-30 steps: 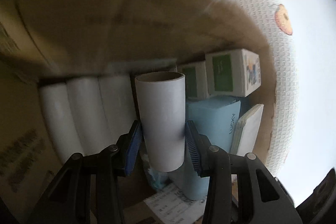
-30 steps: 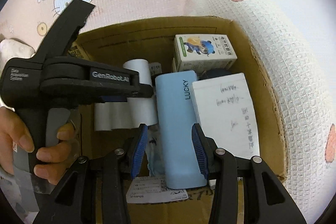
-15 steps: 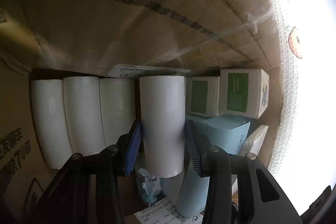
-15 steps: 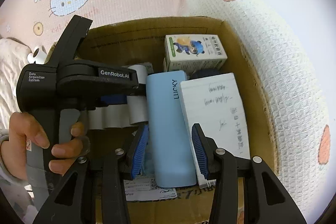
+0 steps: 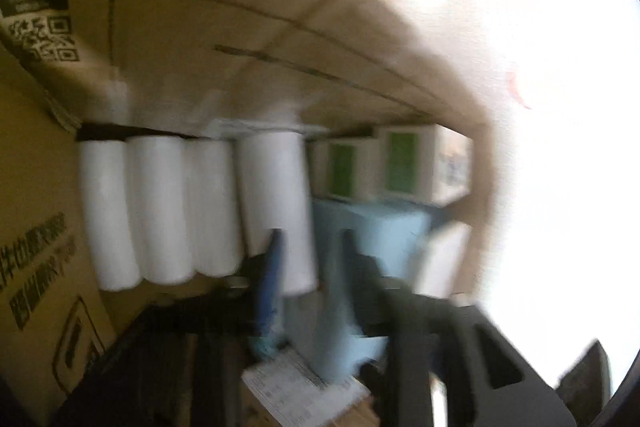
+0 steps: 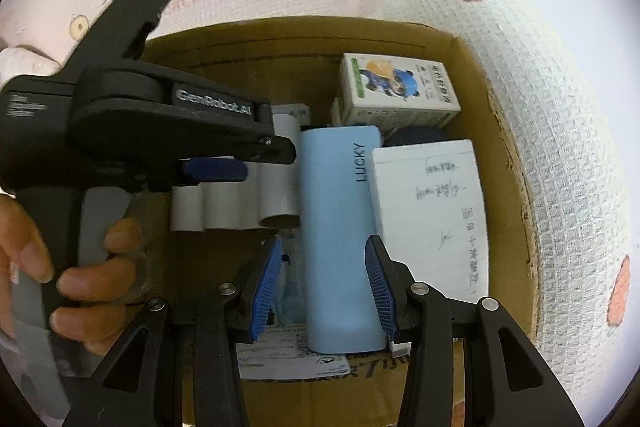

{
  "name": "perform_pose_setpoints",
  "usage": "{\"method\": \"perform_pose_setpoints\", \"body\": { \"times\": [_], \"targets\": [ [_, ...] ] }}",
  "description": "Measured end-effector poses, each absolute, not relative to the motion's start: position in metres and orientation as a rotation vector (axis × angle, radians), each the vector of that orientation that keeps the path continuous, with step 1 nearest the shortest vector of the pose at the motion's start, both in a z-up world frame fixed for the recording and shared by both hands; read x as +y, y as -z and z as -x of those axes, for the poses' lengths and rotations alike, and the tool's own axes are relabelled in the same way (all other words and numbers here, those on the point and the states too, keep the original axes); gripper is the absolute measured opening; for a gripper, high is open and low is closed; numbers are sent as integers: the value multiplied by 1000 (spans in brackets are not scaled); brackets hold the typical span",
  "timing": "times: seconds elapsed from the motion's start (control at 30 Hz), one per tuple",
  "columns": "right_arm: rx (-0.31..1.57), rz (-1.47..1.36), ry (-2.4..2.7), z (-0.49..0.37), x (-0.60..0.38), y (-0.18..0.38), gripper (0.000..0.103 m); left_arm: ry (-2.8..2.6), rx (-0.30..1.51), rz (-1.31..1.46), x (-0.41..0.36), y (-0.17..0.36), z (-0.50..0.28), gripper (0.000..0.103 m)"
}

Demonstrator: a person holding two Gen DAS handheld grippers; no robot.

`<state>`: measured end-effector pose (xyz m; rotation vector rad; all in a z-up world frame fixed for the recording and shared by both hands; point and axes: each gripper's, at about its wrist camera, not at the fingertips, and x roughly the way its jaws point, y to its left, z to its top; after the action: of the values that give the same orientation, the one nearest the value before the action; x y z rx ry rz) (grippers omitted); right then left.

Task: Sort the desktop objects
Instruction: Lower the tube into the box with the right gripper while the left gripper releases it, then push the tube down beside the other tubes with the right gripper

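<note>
A cardboard box point(image 6: 516, 195) holds white paper rolls point(image 6: 224, 207), a light blue "LUCKY" case point(image 6: 340, 227), a white notepad point(image 6: 436, 211) and a panda-printed carton point(image 6: 396, 95). In the blurred left wrist view, a fourth white roll point(image 5: 276, 195) lies beside three others point(image 5: 156, 211) against the box's far wall. My left gripper point(image 5: 310, 263) is open, its fingers apart around the roll's near end; it also shows in the right wrist view point(image 6: 224, 163). My right gripper point(image 6: 322, 287) is open and empty, hovering over the blue case.
Green-labelled cartons point(image 5: 400, 163) sit at the box's far right. A printed paper slip point(image 6: 292, 355) and a bluish packet point(image 6: 288, 283) lie on the box floor. Patterned bedding point(image 6: 540, 107) surrounds the box. A hand point(image 6: 80, 267) holds the left gripper.
My left gripper lowered the roll into the row beside the other rolls, opened and let it go; it now moves, blurring the view. The right gripper stays open over the blue case.
</note>
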<state>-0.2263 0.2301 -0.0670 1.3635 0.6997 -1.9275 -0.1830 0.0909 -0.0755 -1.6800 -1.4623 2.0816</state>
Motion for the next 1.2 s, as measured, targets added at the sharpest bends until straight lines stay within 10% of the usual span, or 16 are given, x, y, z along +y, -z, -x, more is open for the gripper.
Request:
{"method": "perform_pose_setpoints", "body": {
  "times": [0.07, 0.83, 1.2],
  "targets": [
    [628, -1412, 1885, 227, 228, 68, 41, -2029, -1453, 1640, 90, 71, 181, 6],
    [515, -1626, 1780, 245, 143, 107, 37, -2278, -981, 1326, 31, 19, 176, 4],
    [987, -1560, 1861, 240, 107, 136, 36, -2282, -905, 1195, 7, 26, 164, 4]
  ]
}}
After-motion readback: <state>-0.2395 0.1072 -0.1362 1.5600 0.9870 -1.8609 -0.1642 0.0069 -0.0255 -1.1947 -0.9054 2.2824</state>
